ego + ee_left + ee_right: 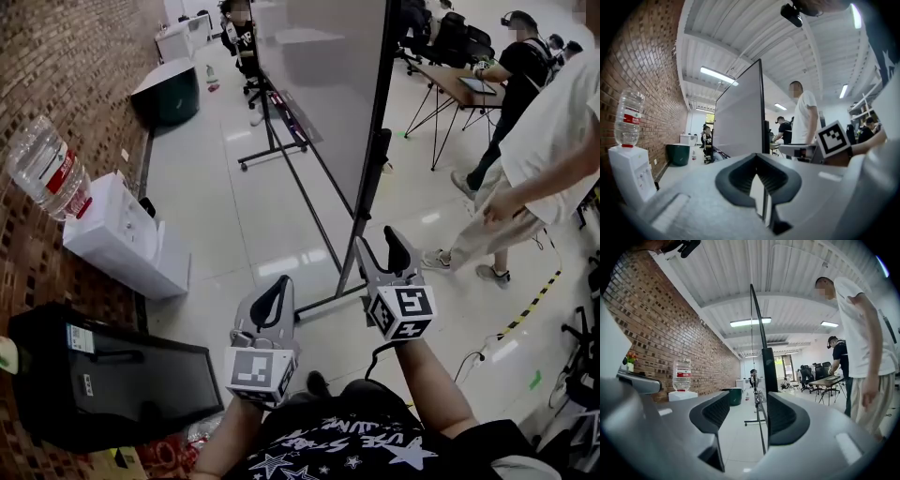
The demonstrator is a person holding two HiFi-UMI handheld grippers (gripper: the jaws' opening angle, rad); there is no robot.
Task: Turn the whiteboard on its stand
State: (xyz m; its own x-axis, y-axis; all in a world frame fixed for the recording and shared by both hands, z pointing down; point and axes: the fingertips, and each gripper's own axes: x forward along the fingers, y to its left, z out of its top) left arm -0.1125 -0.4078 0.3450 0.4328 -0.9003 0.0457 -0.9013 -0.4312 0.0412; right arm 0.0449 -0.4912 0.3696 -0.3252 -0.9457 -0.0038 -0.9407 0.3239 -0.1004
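Note:
The whiteboard stands upright on its black wheeled stand, with its near edge toward me. In the right gripper view the whiteboard shows edge-on, straight ahead between the jaws but farther off. My right gripper is open and empty, close to the stand's near upright and apart from it; in its own view the right gripper has a wide gap. My left gripper hangs lower and to the left, over the floor. The left gripper is shut on nothing, and the whiteboard rises beyond it.
A white water dispenser with a bottle stands against the brick wall at left, near a black case. A person in a white shirt stands close at right. A desk and a dark bin lie farther back.

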